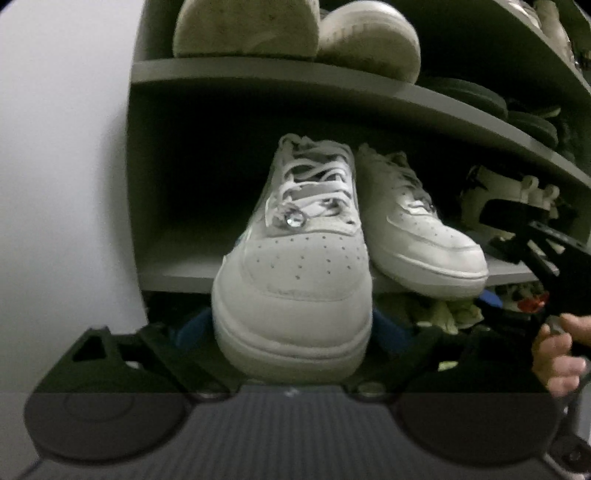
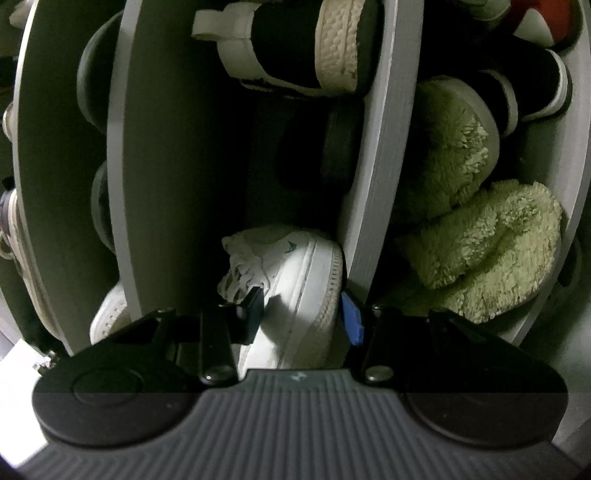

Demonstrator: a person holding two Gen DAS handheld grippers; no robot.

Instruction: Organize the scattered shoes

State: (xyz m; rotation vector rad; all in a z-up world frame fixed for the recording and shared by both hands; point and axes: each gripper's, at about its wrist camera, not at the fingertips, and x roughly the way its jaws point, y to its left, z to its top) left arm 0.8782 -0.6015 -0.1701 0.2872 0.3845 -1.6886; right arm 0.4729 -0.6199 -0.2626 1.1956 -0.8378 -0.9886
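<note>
A white sneaker with a shiny lace charm points its toe at me, overhanging the edge of a grey shelf. My left gripper stands open wide around that toe, with blue pads at either side. A second white sneaker sits beside it on the same shelf. In the rolled right wrist view, my right gripper is shut on this sneaker, with a black finger on the upper and a blue pad against the sole. From the left wrist view, the right gripper comes in from the right, held by a hand.
The rack is full. Worn white shoes and black slippers sit on the shelf above, a white sandal behind. Green fluffy slippers lie one shelf below, black-and-white shoes further along. A pale wall stands left.
</note>
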